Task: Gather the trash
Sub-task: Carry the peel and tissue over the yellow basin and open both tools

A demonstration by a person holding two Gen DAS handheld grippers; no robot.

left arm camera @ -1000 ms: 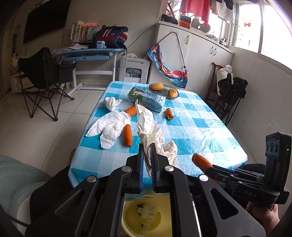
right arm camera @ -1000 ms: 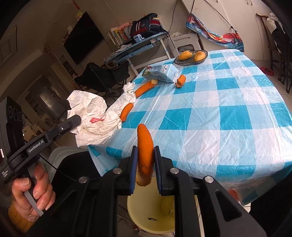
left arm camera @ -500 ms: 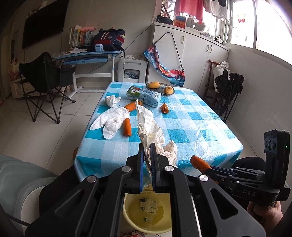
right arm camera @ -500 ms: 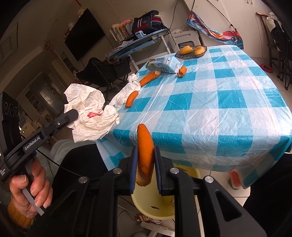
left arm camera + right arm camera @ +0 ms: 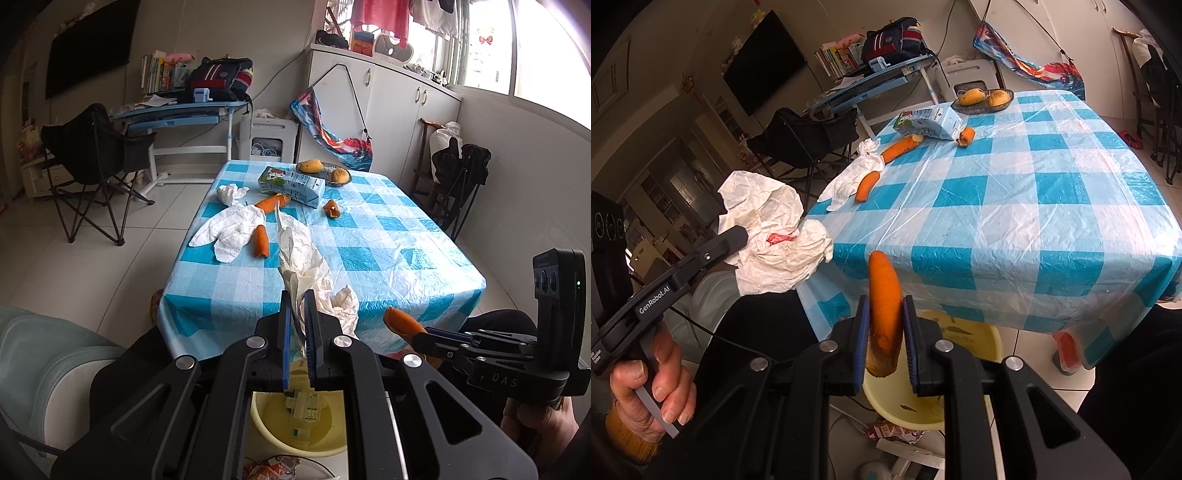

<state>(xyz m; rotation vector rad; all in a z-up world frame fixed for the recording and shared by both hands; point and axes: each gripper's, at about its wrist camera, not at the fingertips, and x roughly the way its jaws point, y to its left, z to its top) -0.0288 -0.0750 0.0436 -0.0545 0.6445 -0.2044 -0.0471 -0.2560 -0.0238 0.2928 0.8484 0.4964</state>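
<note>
Left wrist view: the left gripper point(image 5: 296, 325) is clamped tight on a crumpled white paper wad point(image 5: 306, 269), held in the air off the near edge of the table point(image 5: 406, 236). Below it on the floor sits a yellow bin point(image 5: 284, 428) with some packaging inside. The right gripper point(image 5: 885, 332) is pinching a carrot point(image 5: 883, 295) upright, also off the near edge and above the bin. Far end of the table has two more carrots, a milk carton point(image 5: 291, 184) and tissues.

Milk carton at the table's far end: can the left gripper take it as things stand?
Probably not: the left gripper is shut on crumpled paper off the near edge, with the milk carton far across the table.
</note>
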